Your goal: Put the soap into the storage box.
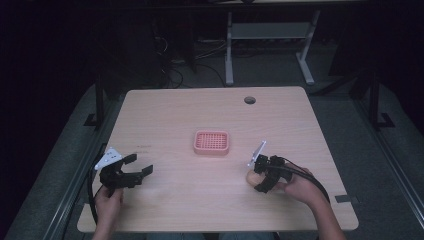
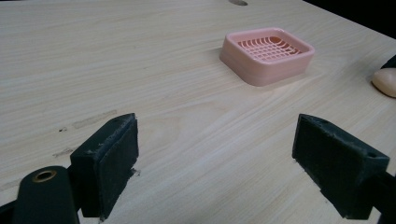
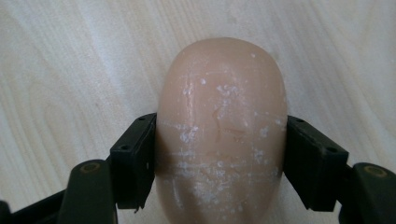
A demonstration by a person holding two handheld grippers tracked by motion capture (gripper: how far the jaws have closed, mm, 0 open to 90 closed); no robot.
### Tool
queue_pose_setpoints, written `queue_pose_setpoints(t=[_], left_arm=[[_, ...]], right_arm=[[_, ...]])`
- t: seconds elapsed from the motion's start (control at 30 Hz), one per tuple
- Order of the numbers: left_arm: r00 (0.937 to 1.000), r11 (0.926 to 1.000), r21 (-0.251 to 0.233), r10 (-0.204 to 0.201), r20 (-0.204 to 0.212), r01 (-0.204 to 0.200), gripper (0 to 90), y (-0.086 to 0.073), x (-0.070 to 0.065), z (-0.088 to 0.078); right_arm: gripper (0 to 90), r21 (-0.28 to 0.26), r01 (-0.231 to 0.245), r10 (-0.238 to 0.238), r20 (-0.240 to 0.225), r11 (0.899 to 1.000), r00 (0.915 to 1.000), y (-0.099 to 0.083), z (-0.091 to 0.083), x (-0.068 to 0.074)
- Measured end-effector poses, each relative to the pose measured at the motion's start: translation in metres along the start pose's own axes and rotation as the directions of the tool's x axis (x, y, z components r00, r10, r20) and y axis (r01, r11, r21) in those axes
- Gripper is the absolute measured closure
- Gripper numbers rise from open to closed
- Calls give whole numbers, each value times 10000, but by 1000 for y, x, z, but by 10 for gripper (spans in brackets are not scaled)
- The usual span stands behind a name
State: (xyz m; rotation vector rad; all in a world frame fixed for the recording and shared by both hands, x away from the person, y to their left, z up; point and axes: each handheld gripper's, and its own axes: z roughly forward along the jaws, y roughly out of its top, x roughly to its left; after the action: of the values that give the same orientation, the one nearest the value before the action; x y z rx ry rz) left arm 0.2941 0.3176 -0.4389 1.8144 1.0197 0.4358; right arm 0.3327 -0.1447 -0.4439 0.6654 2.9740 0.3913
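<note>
Both jaws of the right gripper (image 1: 261,175) are pressed against the sides of a pale oval soap (image 3: 220,130), one pad on each flank, so the bar is clamped between them. From the right gripper view the soap looks peach-coloured and scuffed with white flecks, and the wood grain of the table (image 3: 70,56) shows all round it. Whether the bar rests on the wood or sits just above it, I cannot tell. In the high view the soap (image 1: 251,175) peeks out at the gripper's tip, near the table's front right, with the person's right hand (image 1: 300,187) behind it.

Over on the left, the left gripper (image 1: 139,166) has its jaws wide apart with nothing between them, just bare table (image 2: 140,70). It sits low near the front left edge, held by the left hand (image 1: 107,200).

A pink dish (image 1: 212,142) with a slotted floor stands near the middle of the table (image 1: 210,110), well apart from both grippers. From the left gripper view the dish (image 2: 267,55) is ahead and to the right, and an end of the soap (image 2: 385,81) shows at the far right edge.
</note>
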Motion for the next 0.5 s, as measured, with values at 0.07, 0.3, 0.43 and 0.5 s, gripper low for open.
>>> queue_pose_setpoints(t=[0.07, 0.3, 0.43, 0.5], left_arm=[[10000, 10000, -4, -2, -2, 2, 142, 0, 0, 0], [10000, 10000, -5, -9, -27, 9, 142, 0, 0, -1], [10000, 10000, -15, -71, -19, 71, 142, -1, 2, -1], [10000, 10000, -12, -50, -35, 50, 142, -1, 2, -1]], right_arm=[[316, 74, 132, -131, -40, 9999, 9999, 1, 0, 1], [317, 42, 326, -326, -21, 9995, 9995, 4, -3, 3], [317, -177, 428, -429, -51, 9989, 9991, 7, -8, 3], [317, -256, 437, -439, -63, 9987, 9990, 9, -9, 2]])
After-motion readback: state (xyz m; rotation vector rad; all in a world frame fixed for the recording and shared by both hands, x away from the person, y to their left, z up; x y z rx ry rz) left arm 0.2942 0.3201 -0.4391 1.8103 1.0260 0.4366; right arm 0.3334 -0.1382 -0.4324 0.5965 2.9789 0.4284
